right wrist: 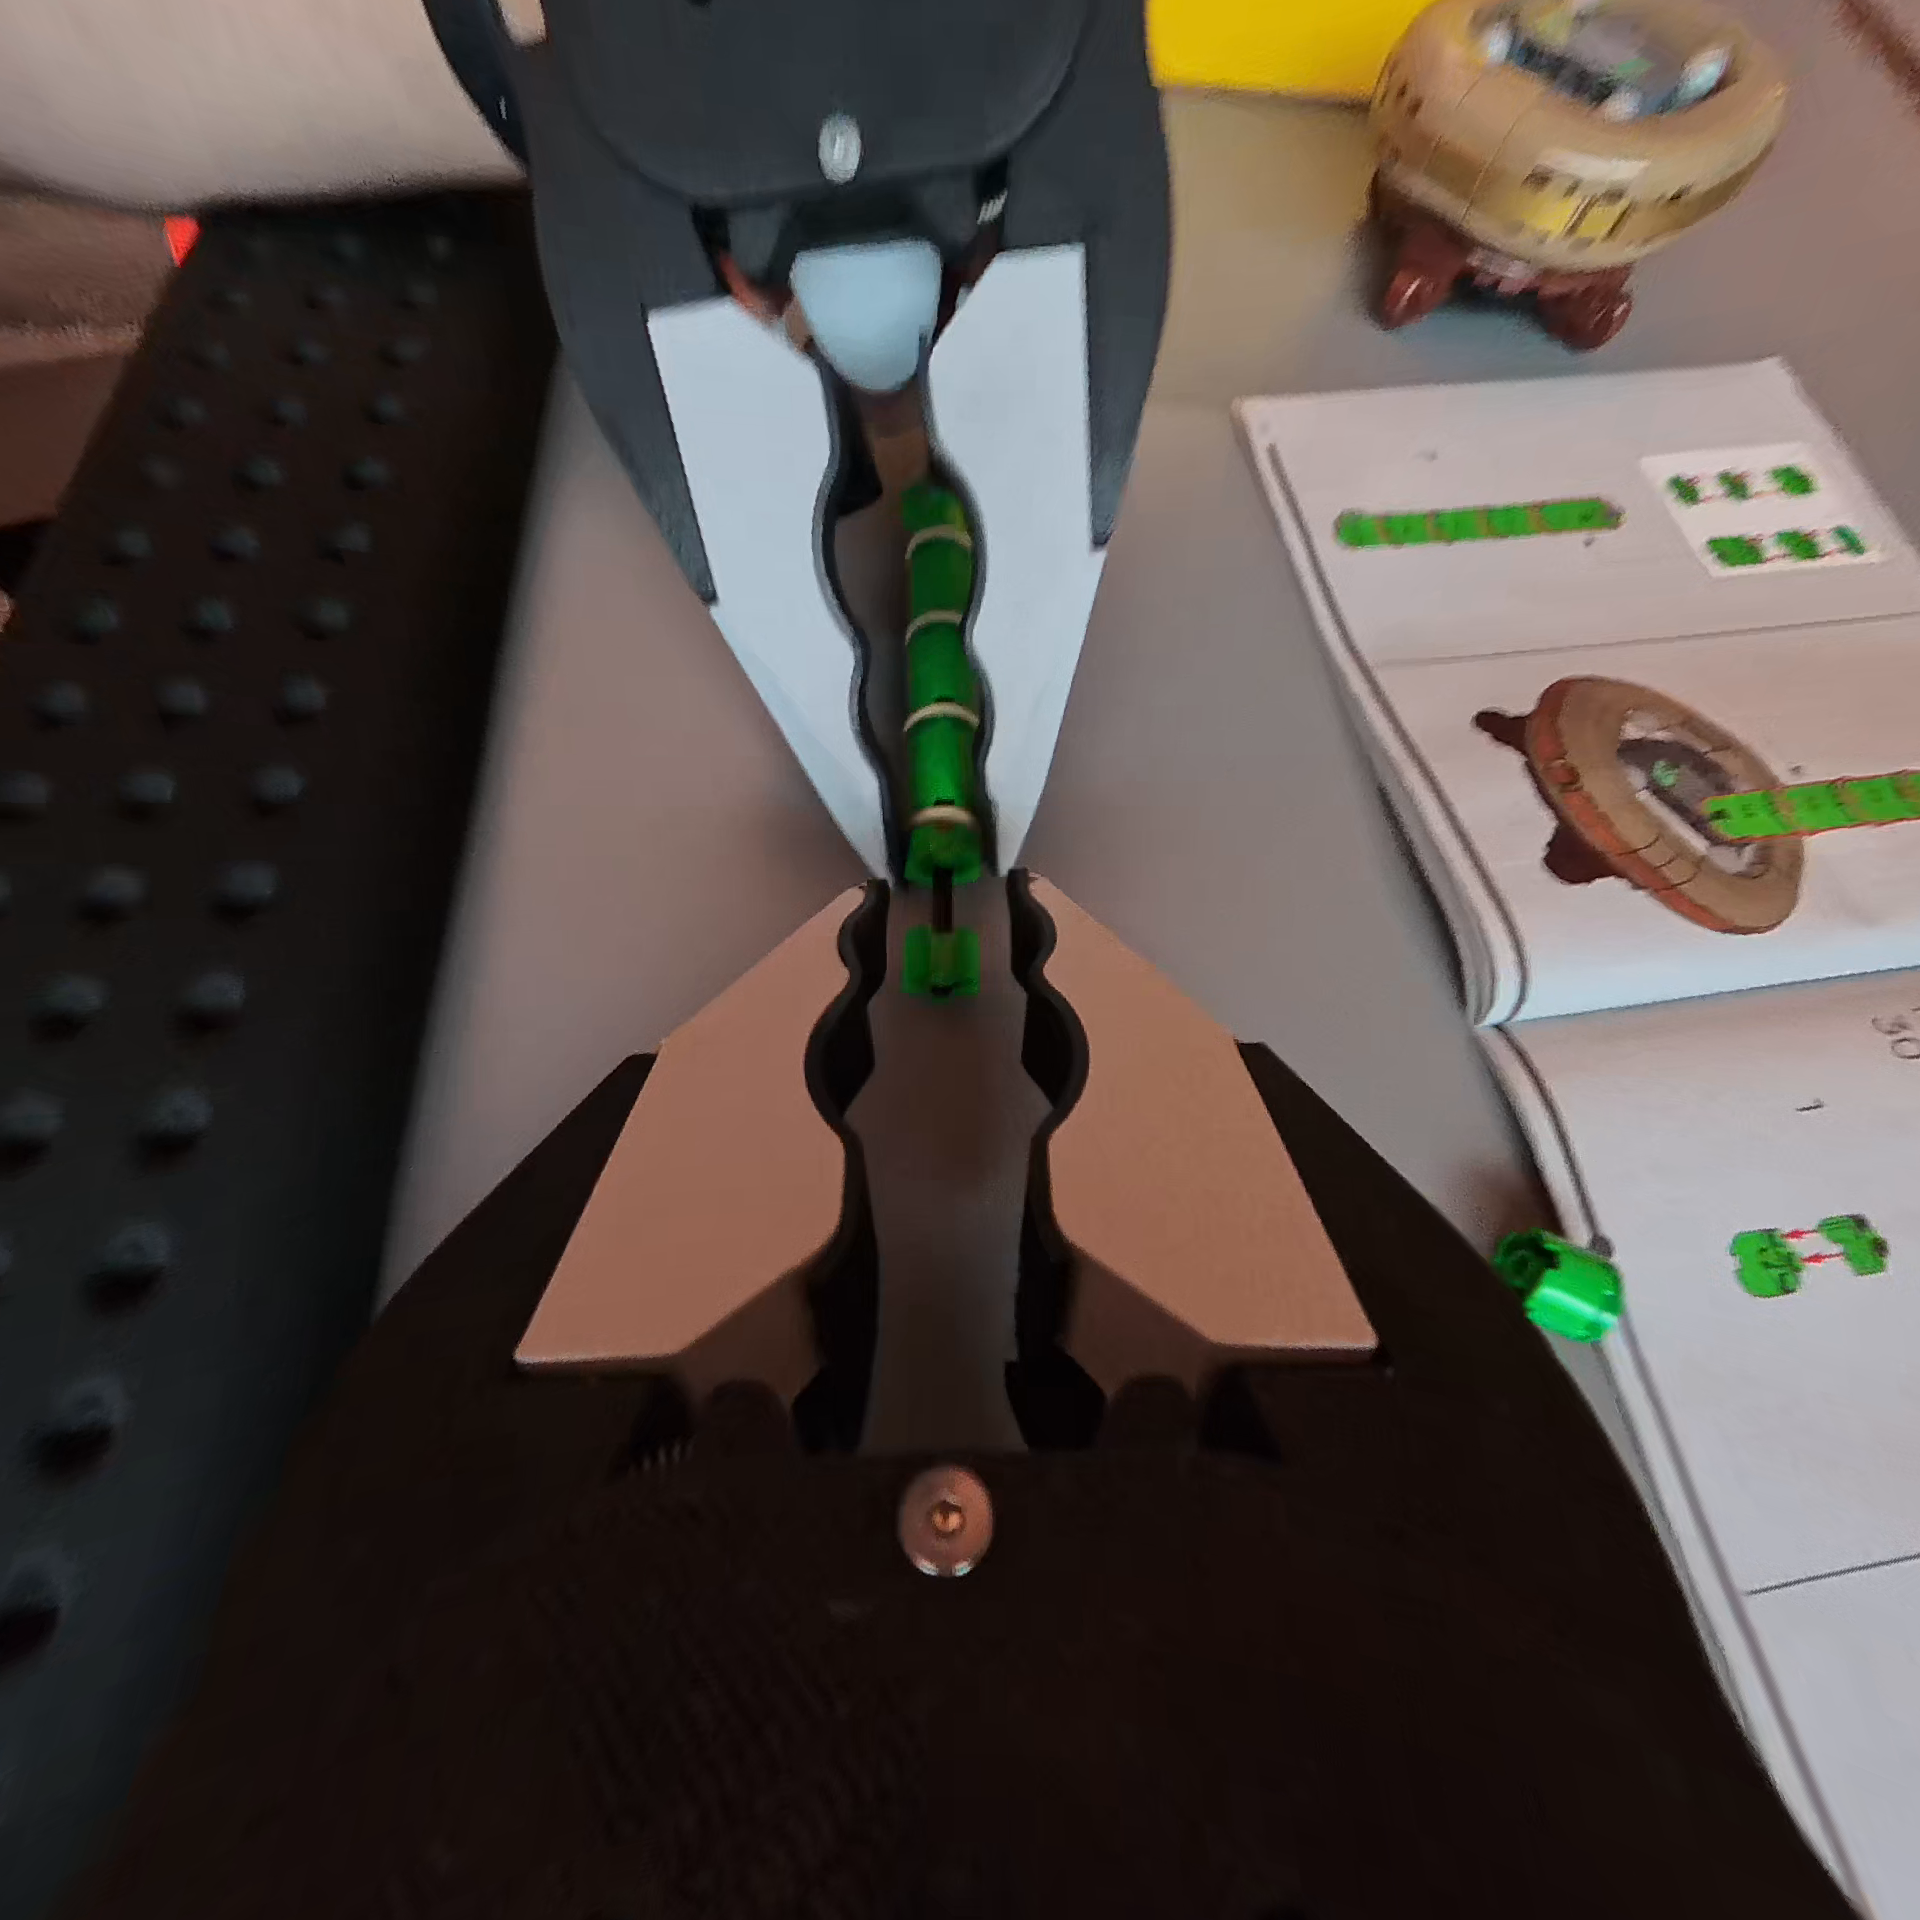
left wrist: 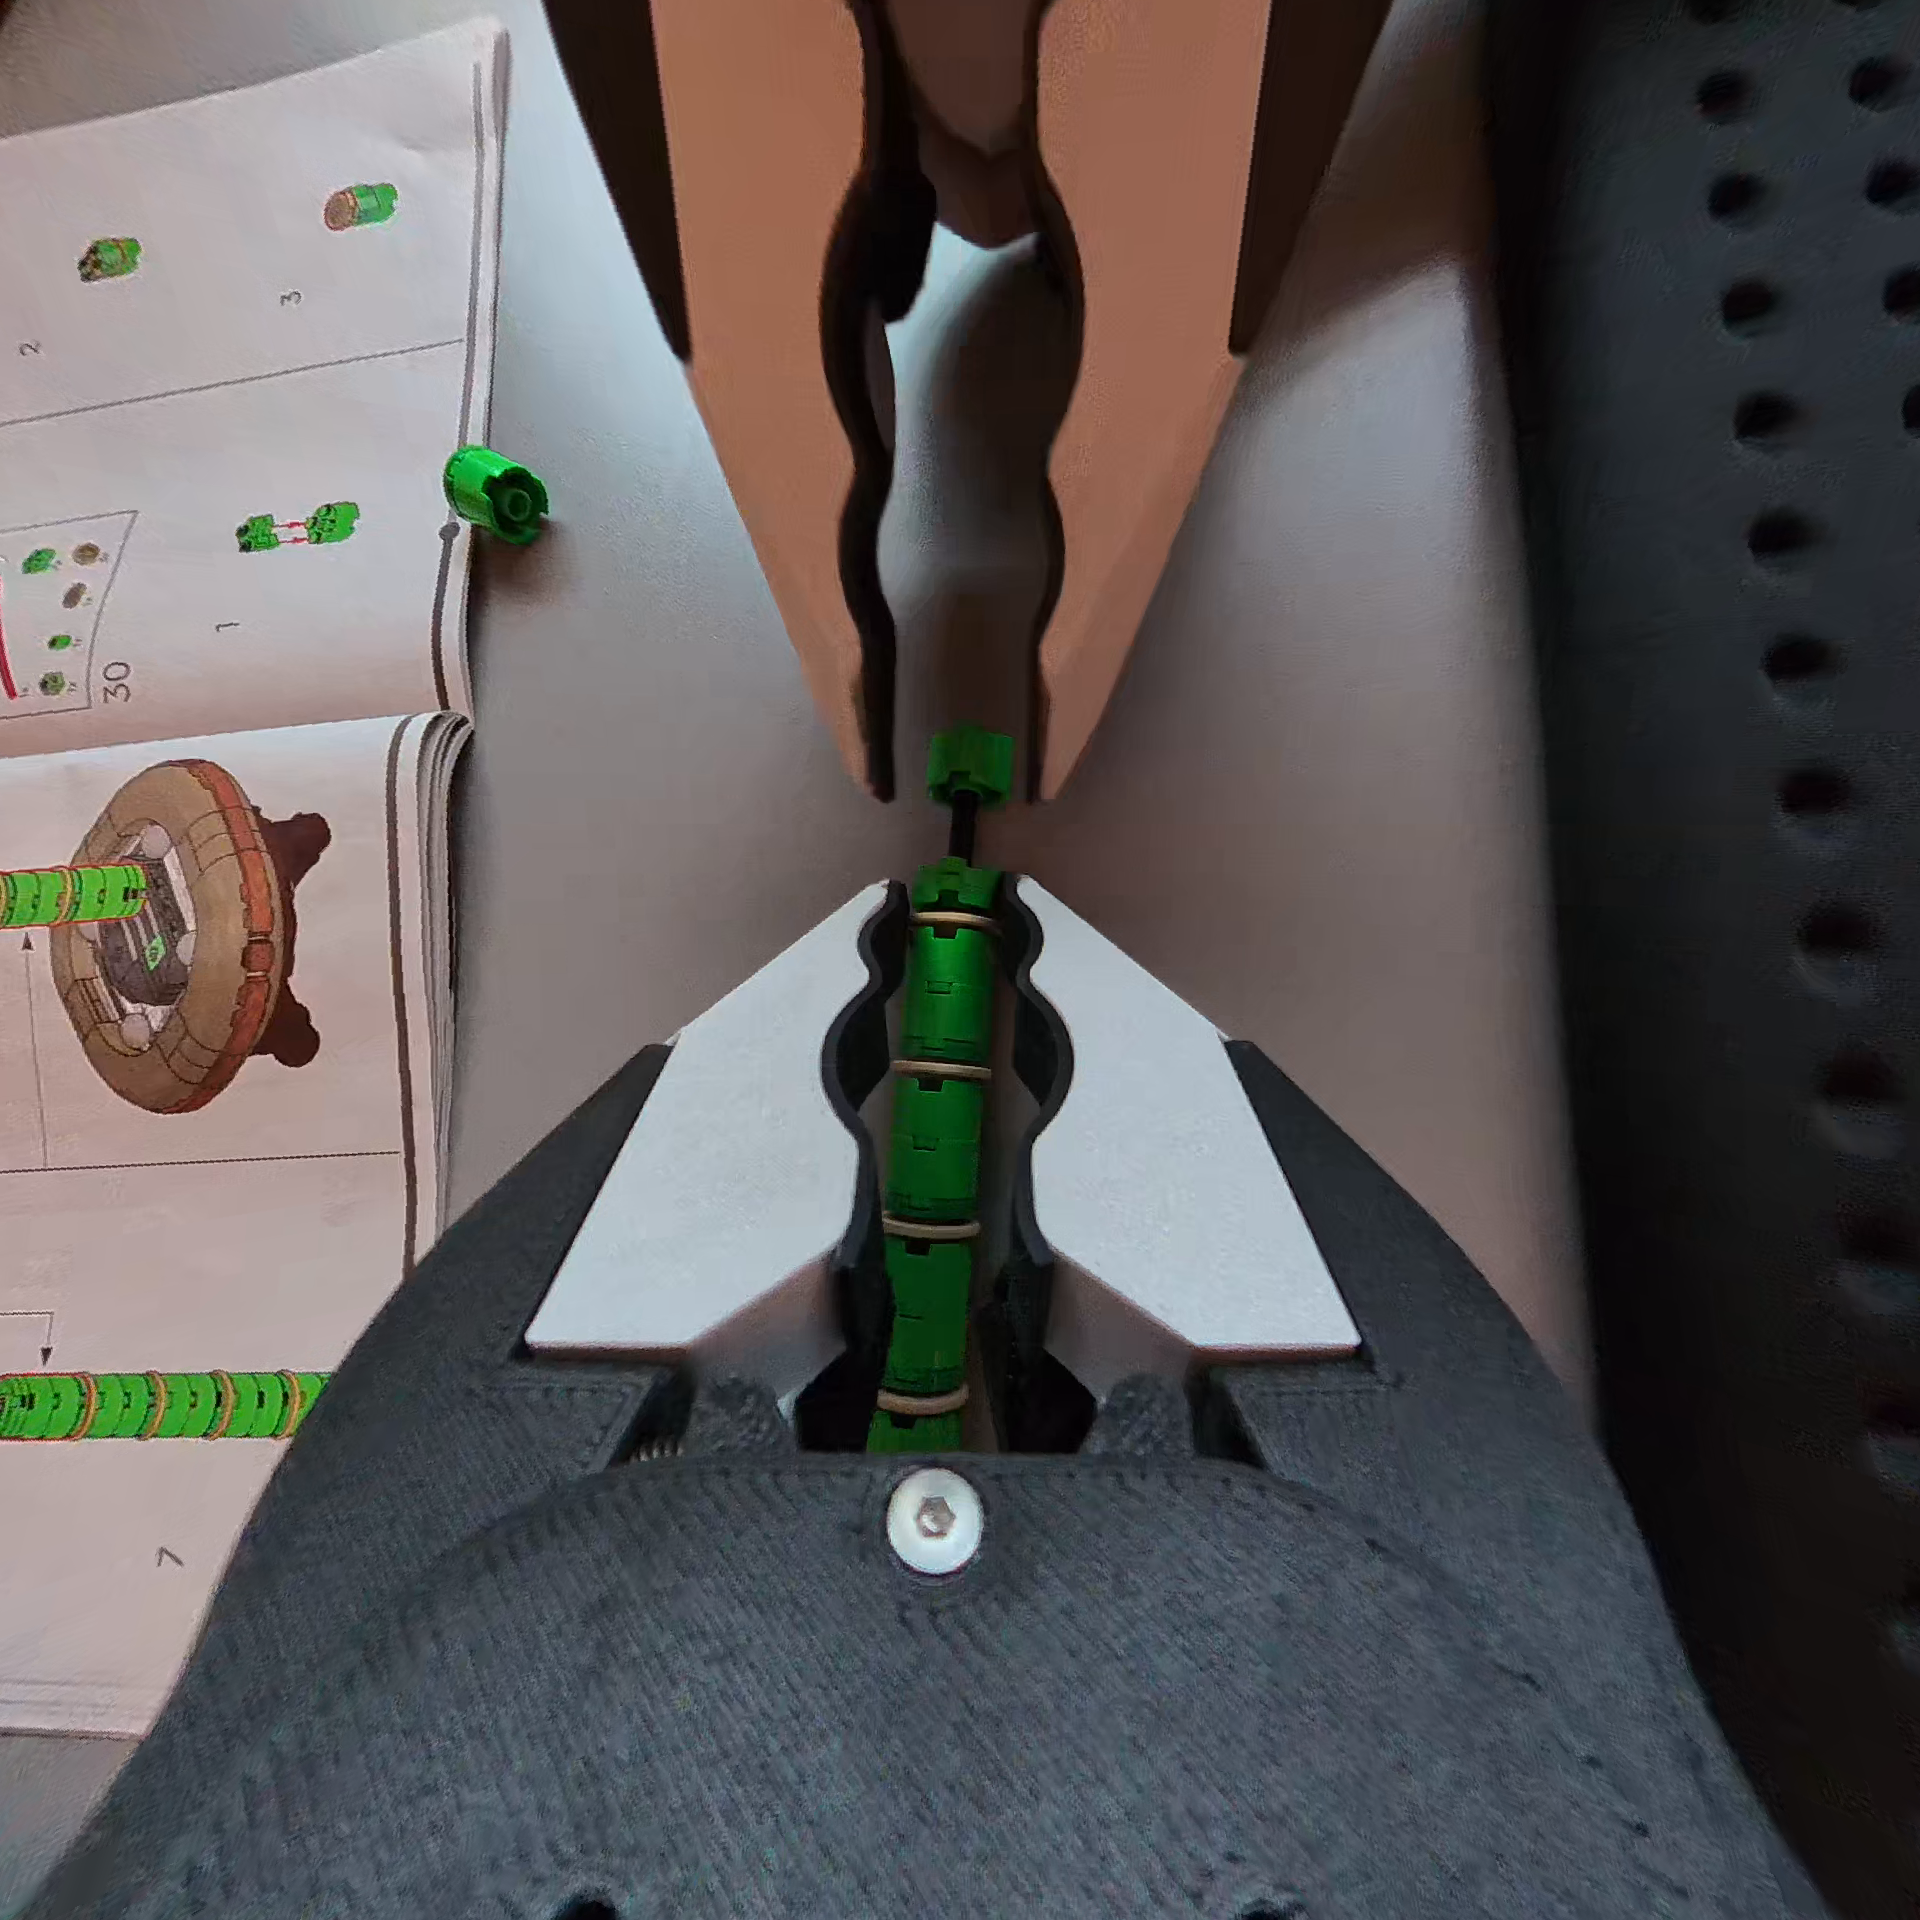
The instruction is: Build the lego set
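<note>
My left gripper (left wrist: 956, 883), with white fingers, is shut along a green segmented stalk (left wrist: 940, 1091) with tan rings, held above the grey table. A thin black axle (left wrist: 964, 826) sticks out of the stalk's far end and carries a small green round piece (left wrist: 969, 767). My right gripper (right wrist: 945, 894), with tan fingers, faces the left one tip to tip. Its fingertips stand on either side of that small piece (right wrist: 940, 961) with a little gap on each side. The stalk (right wrist: 940, 665) and the left gripper (right wrist: 951, 868) also show in the right wrist view, and the right gripper (left wrist: 958, 795) in the left wrist view.
An open instruction booklet (left wrist: 208, 416) lies beside the grippers, also in the right wrist view (right wrist: 1662, 935). A loose green round piece (left wrist: 496, 496) lies at its edge (right wrist: 1558, 1283). A tan round pot model on brown feet (right wrist: 1569, 135) stands beyond. A black perforated mat (right wrist: 208, 727) runs along the other side. Left and right tips are no more than a few centimetres apart.
</note>
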